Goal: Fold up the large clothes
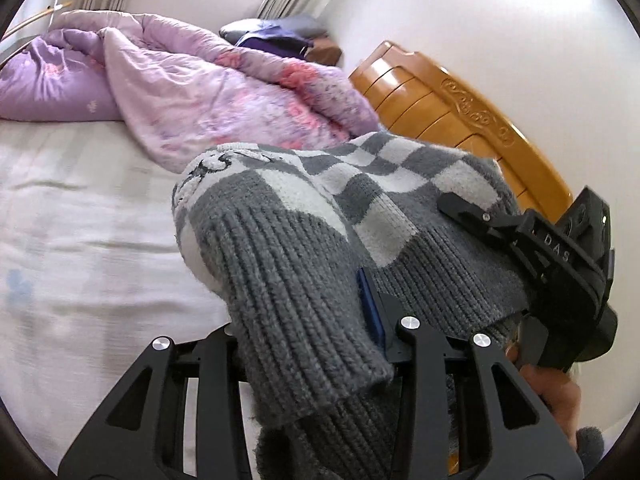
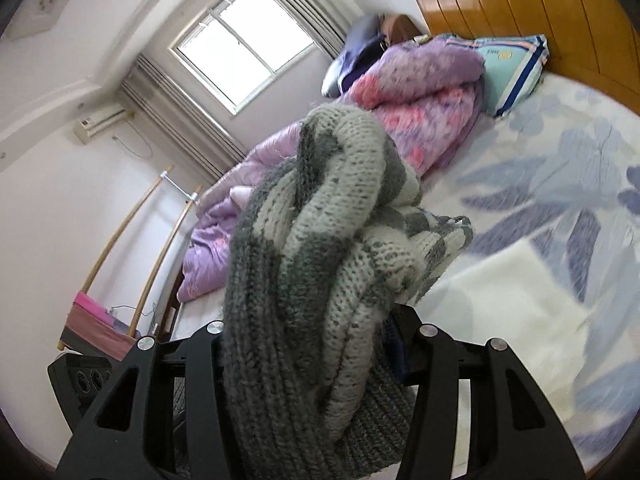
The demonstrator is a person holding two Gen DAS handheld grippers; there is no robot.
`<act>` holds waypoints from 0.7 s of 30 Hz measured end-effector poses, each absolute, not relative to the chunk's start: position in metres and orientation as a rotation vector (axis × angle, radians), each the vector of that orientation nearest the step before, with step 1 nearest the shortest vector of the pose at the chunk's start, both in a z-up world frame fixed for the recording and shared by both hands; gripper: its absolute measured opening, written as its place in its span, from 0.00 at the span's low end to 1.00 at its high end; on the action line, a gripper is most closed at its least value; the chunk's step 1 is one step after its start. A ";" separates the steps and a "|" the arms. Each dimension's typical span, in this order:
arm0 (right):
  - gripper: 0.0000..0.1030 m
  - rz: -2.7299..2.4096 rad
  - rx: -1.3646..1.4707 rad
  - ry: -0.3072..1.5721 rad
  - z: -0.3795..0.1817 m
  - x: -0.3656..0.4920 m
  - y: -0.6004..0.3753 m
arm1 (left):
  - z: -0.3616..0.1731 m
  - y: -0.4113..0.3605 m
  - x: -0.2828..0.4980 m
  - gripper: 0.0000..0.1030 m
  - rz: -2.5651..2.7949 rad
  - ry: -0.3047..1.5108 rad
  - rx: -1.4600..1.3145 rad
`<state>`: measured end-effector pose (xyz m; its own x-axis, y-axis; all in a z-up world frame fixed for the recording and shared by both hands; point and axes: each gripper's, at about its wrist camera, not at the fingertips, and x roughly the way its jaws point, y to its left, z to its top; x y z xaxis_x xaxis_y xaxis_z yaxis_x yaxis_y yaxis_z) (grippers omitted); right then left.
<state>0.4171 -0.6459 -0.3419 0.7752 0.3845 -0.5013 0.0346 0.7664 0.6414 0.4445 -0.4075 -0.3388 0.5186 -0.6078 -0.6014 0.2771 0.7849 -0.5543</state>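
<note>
Grey-white checked sweater bunched between both claws, left claw and right claw apparently clamping it.

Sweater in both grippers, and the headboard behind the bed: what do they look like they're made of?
Sweater: a thick knit, probably wool or acrylic yarn; ribbed grey hem, fuzzy grey and off-white checks, visible stitch loops. The exact fibre cannot be told.
Headboard: wood or wood veneer, orange-brown with a glossy varnish; window light shines off its panels, and the left wrist view shows carved scrollwork.

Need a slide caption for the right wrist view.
Right gripper clamps a bunched grey-and-white sweater above the floral bedsheet.
</note>
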 end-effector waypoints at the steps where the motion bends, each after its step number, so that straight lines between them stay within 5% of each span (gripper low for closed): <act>1: 0.46 0.205 0.689 0.662 -0.344 0.419 -0.658 | -0.342 -0.425 0.442 0.35 -0.547 0.862 -0.409; 13: 0.50 0.054 0.870 0.935 -0.519 0.401 -0.784 | -0.478 -0.562 0.412 0.38 -0.460 1.020 -0.233; 21: 0.72 -0.120 0.830 1.179 -0.578 0.360 -0.787 | -0.547 -0.542 0.403 0.65 -0.370 1.258 -0.271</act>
